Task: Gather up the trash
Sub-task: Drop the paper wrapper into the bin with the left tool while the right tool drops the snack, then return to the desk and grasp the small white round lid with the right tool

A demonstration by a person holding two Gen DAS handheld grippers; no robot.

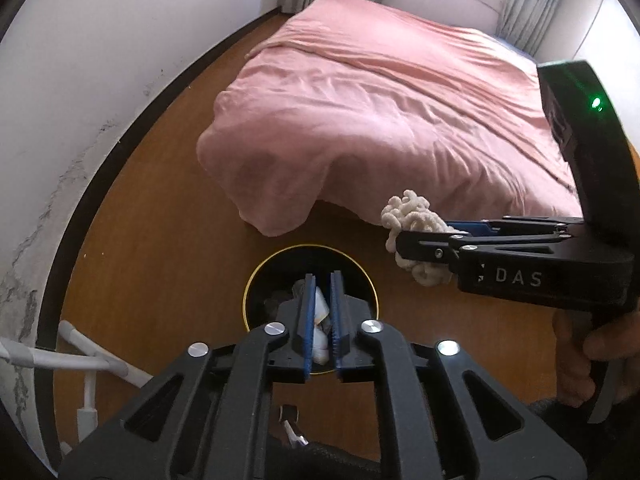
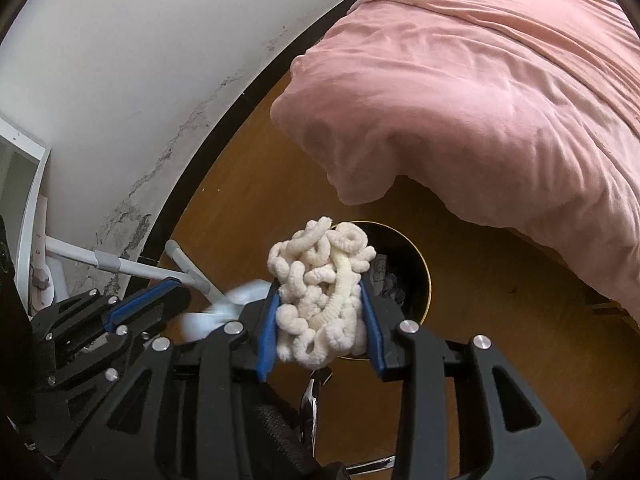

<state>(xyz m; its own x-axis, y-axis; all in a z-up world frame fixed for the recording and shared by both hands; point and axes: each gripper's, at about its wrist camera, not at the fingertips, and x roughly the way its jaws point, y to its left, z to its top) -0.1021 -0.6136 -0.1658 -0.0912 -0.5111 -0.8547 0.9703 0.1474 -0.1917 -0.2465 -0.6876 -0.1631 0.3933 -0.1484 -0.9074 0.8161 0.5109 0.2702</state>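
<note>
Writing: the right hand-held gripper (image 1: 404, 246) carries the white letters "DAS" on its black body; a green light glows on the housing above it.
Right hand-held gripper: clenched on one cream bundle of curly cord (image 2: 322, 294), a soft, ribbed, worm-like tangle pressed between its two blue-lined fingers (image 2: 267, 332), held up in the air near the bin and over the floor beside it.
Left hand-held gripper (image 1: 322, 316): black frame, two blue ridged pads; the jaws stand narrowly apart, directly above the bin. A white scrap (image 1: 320, 308) shows in the gap, but I cannot tell whether it is pinched or lying in the bin below.
Bin (image 1: 256, 280): one, round, black inside with a thin gold rim, standing on the floor just beside the bed's corner; crumpled pale and dark scraps lie in it.
Floor (image 1: 160, 248): smooth orange-brown wood, edged by a dark skirting board.
Bed (image 1: 380, 120): one, covered in a wrinkled pink sheet that droops at the corner.
Wall (image 1: 80, 100): white, with cracked, flaking patches low down.
White tubes (image 1: 72, 356): a jointed white frame against the wall.
</note>
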